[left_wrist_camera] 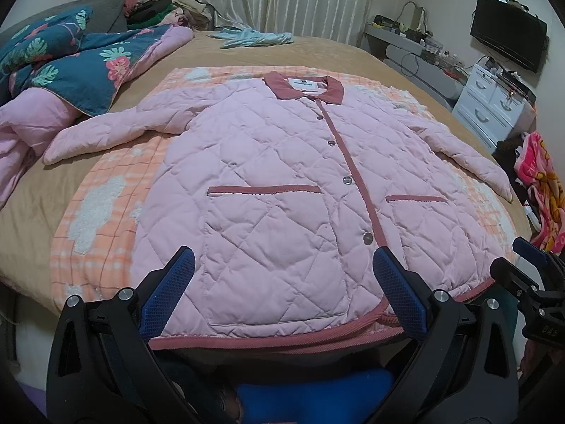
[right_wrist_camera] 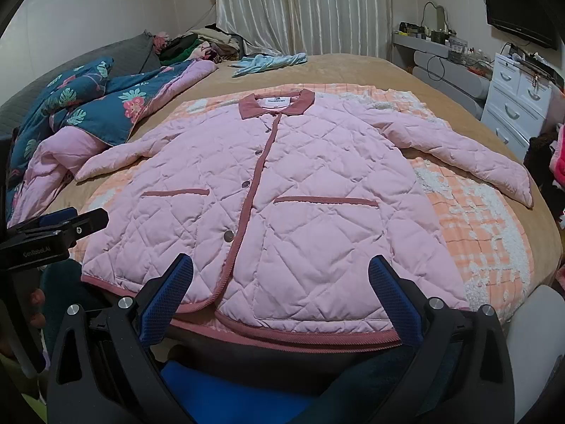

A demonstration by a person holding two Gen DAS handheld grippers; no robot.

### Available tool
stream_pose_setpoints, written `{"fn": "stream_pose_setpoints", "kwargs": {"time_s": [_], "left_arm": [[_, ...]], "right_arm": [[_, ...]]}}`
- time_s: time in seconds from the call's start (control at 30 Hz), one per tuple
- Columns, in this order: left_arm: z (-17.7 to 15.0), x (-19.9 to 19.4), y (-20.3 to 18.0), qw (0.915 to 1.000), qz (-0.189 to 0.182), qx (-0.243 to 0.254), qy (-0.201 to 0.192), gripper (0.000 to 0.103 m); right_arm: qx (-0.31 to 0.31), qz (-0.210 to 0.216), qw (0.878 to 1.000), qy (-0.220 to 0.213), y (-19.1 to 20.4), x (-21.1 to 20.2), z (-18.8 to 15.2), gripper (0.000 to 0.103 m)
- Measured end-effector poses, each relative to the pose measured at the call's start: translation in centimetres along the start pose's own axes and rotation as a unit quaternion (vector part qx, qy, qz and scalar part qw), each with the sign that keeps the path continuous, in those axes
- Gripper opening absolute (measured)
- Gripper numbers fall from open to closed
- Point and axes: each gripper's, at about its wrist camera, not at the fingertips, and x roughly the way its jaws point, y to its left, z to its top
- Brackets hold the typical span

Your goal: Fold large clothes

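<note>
left wrist: over hem, tilted down, jaws framing jacket [left_wrist_camera: 268, 176] left front | right wrist: beside it, framing right front | shared: whole jacket, bed [right_wrist_camera: 353, 70]

A floral quilt [left_wrist_camera: 70, 63] lies bunched beside a checked blanket [left_wrist_camera: 95, 219]; a white dresser [right_wrist_camera: 515, 99] stands under a television [left_wrist_camera: 508, 31].

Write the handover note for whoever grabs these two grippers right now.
Left gripper: open, empty, above the hem.
Right gripper: open, empty, above the hem.
Pink jacket: flat, front up, buttoned, both sleeves spread, lying on the checked blanket on the bed.
Done: jacket laid out.
Left: every fold; probably sleeves in first, then hem toward the collar.
</note>
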Motion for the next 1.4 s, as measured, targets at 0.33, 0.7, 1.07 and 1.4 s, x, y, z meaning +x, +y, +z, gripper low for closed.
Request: {"fn": "stream_pose_setpoints", "kwargs": {"time_s": [0.33,0.7,1.07,1.4], "left_arm": [[-0.09,0.16,-0.14,1.0,-0.003,0.004,0.0,0.095],[-0.09,0.16,-0.26,1.0,-0.004,0.005,-0.001,0.095],[-0.08,0.15,-0.5,1.0,-0.007,0.007,-0.002,0.095],[-0.09,0.36,-0.84,0.9999,-0.009,0.008,0.001,0.095]], "right_arm": [[-0.001,0.003,1.0,0.0,0.05,0.07,0.03,0.099],[-0.001,0.002,1.0,0.0,0.0,0.11,0.03,0.099],[0.0,0.003,1.0,0.001,-0.04,0.15,0.04,0.099],[0.001,0.004,1.0,0.002,-0.03,0.22,0.03,0.099]]}}
